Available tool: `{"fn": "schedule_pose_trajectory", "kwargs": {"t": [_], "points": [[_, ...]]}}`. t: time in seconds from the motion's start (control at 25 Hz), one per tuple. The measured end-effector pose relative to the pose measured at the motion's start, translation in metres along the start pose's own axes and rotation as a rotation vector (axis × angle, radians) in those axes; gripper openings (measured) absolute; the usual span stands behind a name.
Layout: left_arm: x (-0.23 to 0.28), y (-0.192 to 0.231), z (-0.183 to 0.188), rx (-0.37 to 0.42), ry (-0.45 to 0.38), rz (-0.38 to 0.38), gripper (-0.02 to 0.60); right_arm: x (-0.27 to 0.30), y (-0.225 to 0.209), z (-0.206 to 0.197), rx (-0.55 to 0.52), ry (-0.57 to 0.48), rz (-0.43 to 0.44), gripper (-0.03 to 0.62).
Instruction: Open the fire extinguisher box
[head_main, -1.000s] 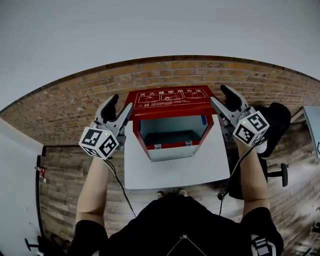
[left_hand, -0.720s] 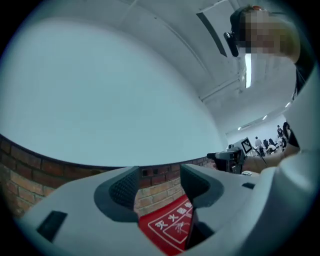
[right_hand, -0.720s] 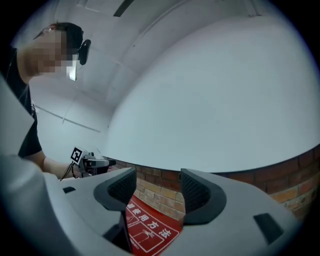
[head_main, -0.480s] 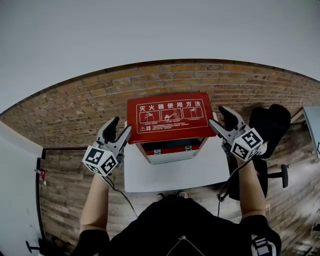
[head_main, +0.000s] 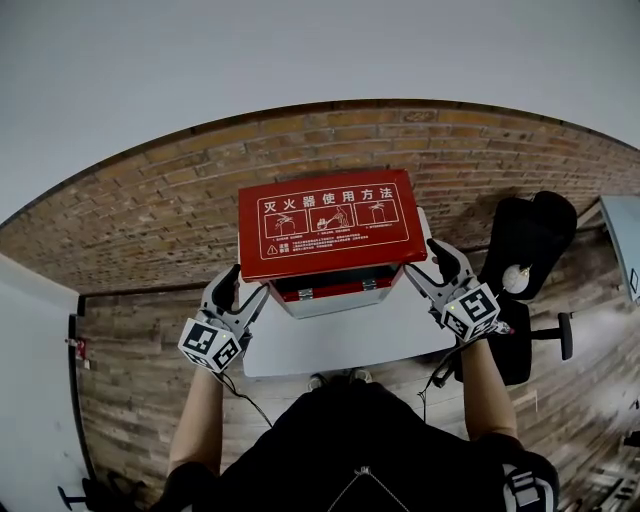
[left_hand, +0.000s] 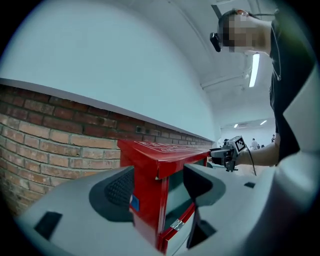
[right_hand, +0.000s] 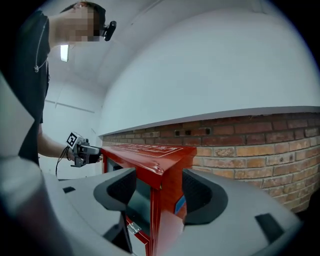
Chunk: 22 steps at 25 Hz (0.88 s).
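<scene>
Lifting looks unstarted: left tongs (head_main: 248, 281), just opening wider, and right tongs (head_main: 421, 258) both gape astride front corners of the fire extinguisher box (head_main: 331, 301) on the counter (head_main: 350, 346), its lowered lid (head_main: 325, 222) next needing clamping and raising.

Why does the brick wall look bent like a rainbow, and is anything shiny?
Head view: the wide lens bows the straight brick wall into an arc. Left gripper view: the same bending, and the picture's corners go dark. Right gripper view: light glints on the lid edge of the red box.
</scene>
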<state>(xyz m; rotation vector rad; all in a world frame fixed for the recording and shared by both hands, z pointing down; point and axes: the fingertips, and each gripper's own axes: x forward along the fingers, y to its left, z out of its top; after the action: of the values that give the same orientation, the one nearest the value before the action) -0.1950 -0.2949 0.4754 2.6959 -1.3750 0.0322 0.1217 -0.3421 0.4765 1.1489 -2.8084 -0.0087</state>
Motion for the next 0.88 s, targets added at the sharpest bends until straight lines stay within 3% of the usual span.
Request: {"fn": "schedule_pose_trajectory", "kwargs": {"t": [0.56, 0.88], "points": [[0.009, -0.002, 0.010, 0.029, -0.029, 0.028, 0.341, 0.003, 0.006, 0.007, -0.025, 0.007, -0.021, 0.275], [0.009, -0.001, 0.064, -0.060, -0.141, -0.010, 0.342, -0.001, 0.000, 0.061, 0.072, -0.099, 0.033, 0.268]]}}
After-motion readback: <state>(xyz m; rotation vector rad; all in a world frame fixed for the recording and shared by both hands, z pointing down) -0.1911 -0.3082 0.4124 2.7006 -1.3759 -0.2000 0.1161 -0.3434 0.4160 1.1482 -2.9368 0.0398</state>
